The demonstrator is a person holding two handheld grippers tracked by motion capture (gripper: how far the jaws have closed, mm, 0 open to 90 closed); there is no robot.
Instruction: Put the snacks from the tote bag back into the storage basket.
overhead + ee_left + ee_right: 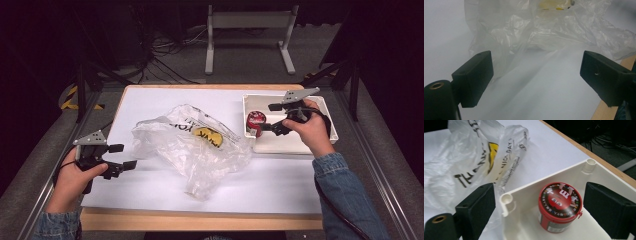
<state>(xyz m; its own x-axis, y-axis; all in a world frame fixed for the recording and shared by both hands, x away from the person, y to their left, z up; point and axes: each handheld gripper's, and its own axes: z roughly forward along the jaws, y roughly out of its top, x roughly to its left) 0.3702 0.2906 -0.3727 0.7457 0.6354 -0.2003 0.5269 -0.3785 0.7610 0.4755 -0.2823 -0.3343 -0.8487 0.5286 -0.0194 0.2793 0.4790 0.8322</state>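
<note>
Right gripper (272, 120) open above can (560, 206), upright in tray (529, 192), unheld. Left gripper (120, 156) open, near bag (192, 147). Risk: clipping can or tray rim with wide jaws, tipping it.

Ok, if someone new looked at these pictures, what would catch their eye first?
Probably the crumpled clear plastic bag with its yellow print, sprawled across the middle of the white table. Next, the red-lidded can standing upright in a corner of the white tray at the right, with the right tongs open around it.
</note>
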